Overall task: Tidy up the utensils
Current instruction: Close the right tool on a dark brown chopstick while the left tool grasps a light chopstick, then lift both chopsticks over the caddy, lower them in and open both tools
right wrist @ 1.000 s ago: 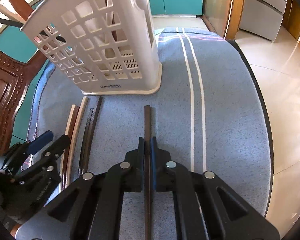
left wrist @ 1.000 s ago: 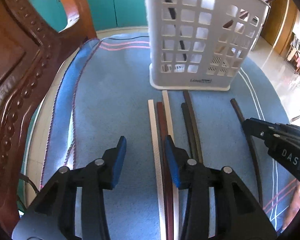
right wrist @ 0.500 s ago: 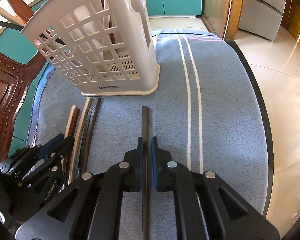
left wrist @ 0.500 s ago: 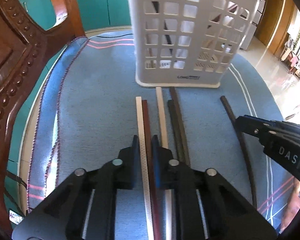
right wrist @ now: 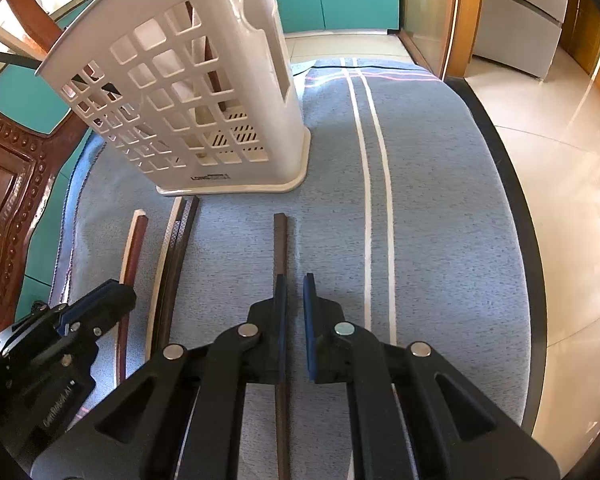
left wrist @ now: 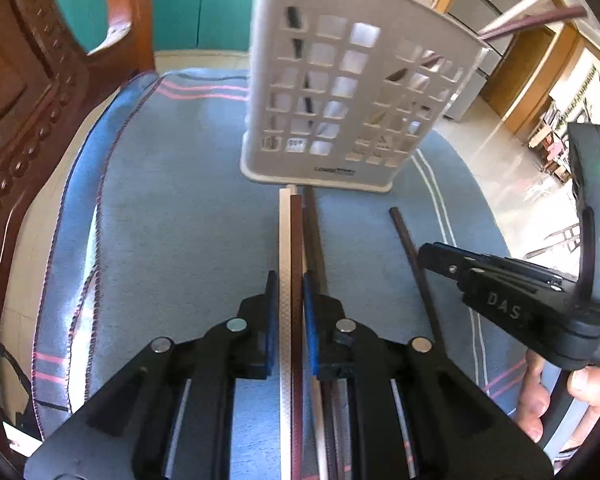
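Observation:
My left gripper (left wrist: 291, 280) is shut on a white chopstick (left wrist: 285, 236) and a dark red chopstick (left wrist: 297, 236), lifted a little off the blue cloth (left wrist: 188, 220). More dark chopsticks (left wrist: 314, 236) lie beside them. A white lattice utensil basket (left wrist: 340, 100) stands just beyond, with sticks in it. My right gripper (right wrist: 295, 292) is slightly open; a dark brown chopstick (right wrist: 280, 244) lies on the cloth against its left finger. In the right wrist view the left gripper (right wrist: 100, 300) holds its pair (right wrist: 134, 240) at the left.
A carved wooden chair (left wrist: 32, 92) stands at the left. The round table's dark edge (right wrist: 516, 184) curves at the right, with tiled floor (right wrist: 572, 160) beyond. Teal cabinets (left wrist: 196, 4) are behind.
My left gripper closed on the white and dark red chopsticks and raised them. My right gripper's jaws parted slightly, releasing the brown chopstick.

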{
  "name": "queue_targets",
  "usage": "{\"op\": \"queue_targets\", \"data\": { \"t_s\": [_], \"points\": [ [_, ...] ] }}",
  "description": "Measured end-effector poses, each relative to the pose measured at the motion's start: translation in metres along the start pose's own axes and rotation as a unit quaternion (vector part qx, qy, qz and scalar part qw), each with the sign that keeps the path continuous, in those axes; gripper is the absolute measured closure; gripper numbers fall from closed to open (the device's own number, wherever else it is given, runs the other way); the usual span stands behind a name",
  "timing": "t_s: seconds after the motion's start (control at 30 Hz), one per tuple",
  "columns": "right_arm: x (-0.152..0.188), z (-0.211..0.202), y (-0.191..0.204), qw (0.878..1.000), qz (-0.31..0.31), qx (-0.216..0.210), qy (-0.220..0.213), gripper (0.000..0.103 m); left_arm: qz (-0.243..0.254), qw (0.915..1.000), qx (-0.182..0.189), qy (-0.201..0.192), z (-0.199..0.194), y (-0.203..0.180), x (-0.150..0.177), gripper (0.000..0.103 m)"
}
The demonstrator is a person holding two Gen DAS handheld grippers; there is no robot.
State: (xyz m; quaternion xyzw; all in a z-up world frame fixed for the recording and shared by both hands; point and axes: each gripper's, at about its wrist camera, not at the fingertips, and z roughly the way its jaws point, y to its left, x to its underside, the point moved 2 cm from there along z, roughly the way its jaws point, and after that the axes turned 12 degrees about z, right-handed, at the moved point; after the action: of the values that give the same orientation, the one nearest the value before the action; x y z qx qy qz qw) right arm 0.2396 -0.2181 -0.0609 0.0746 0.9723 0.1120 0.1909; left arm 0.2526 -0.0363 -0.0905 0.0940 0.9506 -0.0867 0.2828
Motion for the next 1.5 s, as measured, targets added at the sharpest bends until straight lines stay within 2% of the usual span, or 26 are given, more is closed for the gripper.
{"op": "queue_targets", "data": {
  "t_s": [0.17, 0.3, 0.4, 0.47, 0.63, 0.7, 0.87, 1.1, 1.13, 1.2, 1.27, 1.4, 1.5],
  "points": [
    [0.0, 0.0, 0.0, 1.0, 0.001, 0.0, 0.001, 0.095, -0.02, 0.9998, 0.0, 0.009, -0.001, 0.015, 0.002, 0.09],
    [0.0, 0.001, 0.0, 1.0, 0.001, 0.0, 0.003, 0.095, -0.022, 0.9996, -0.013, 0.006, -0.008, 0.021, 0.002, 0.087],
    [0.001, 0.002, 0.003, 1.0, -0.003, 0.002, 0.003, 0.095, -0.02, 0.999, -0.038, 0.014, -0.003, 0.024, 0.004, 0.087],
    [0.002, 0.003, 0.006, 1.0, -0.007, 0.004, 0.001, 0.095, -0.021, 0.9987, -0.04, 0.026, 0.007, 0.026, 0.005, 0.086],
    [0.005, 0.005, 0.015, 1.0, -0.029, 0.008, 0.0, 0.094, -0.006, 0.9984, -0.049, 0.028, 0.016, 0.024, -0.003, 0.077],
    [0.009, 0.009, 0.018, 0.999, -0.042, 0.011, 0.01, 0.094, -0.002, 0.998, -0.056, 0.028, 0.017, 0.021, -0.005, 0.077],
    [0.013, 0.011, 0.022, 0.998, -0.056, 0.018, 0.002, 0.094, 0.01, 0.9971, -0.069, 0.032, 0.021, 0.014, -0.008, 0.077],
    [0.013, 0.012, 0.022, 0.998, -0.06, 0.021, 0.0, 0.094, 0.02, 0.9969, -0.067, 0.036, 0.017, 0.004, -0.003, 0.072],
    [0.013, 0.012, 0.023, 0.998, -0.062, 0.022, -0.002, 0.094, 0.021, 0.9968, -0.068, 0.037, 0.018, 0.004, -0.002, 0.073],
    [0.015, 0.012, 0.026, 0.998, -0.066, 0.022, -0.004, 0.095, 0.021, 0.9964, -0.073, 0.038, 0.016, 0.005, 0.0, 0.081],
    [0.014, 0.013, 0.027, 0.998, -0.065, 0.016, -0.003, 0.096, 0.008, 0.9969, -0.07, 0.036, 0.015, 0.01, -0.001, 0.095],
    [0.015, 0.008, 0.028, 0.999, -0.054, -0.007, -0.004, 0.097, -0.006, 0.9978, -0.061, 0.027, 0.009, 0.017, -0.001, 0.096],
    [0.011, -0.01, 0.028, 0.998, -0.056, -0.024, -0.023, 0.097, -0.009, 0.9981, -0.06, -0.009, -0.014, 0.019, -0.005, 0.096]
  ]
}}
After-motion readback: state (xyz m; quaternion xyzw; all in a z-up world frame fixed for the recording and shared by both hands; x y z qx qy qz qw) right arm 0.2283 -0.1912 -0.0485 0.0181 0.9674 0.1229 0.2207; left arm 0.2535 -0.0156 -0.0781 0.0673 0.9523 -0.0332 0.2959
